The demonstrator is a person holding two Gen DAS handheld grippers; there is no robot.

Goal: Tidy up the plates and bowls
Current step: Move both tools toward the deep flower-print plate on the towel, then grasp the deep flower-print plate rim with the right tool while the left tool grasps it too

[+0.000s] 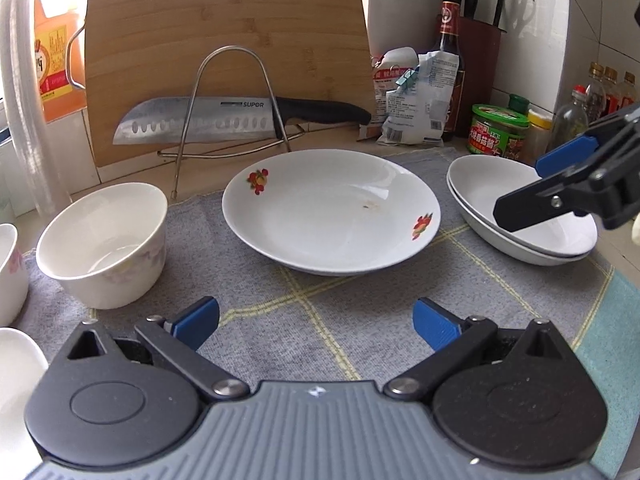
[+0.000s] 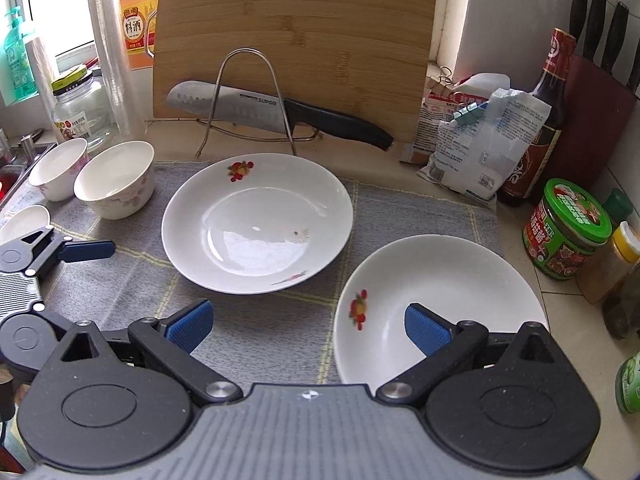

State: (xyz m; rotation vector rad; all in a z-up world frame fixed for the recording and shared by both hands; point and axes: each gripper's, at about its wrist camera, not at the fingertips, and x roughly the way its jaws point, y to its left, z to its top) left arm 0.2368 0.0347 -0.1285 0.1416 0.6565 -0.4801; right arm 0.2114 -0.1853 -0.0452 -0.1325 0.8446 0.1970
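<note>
Plates first: our left tool (image 1: 316,322) and right tool (image 2: 308,326) both gape wide, empty. We approach the flowered plate (image 2: 258,224) mid-cloth by its rim, then stack it onto the right-hand pair (image 1: 520,216).

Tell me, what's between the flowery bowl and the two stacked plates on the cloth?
A single big white plate with fruit prints lies between the bowl and the stacked plates, on the grey cloth. The left wrist view shows it best.
</note>
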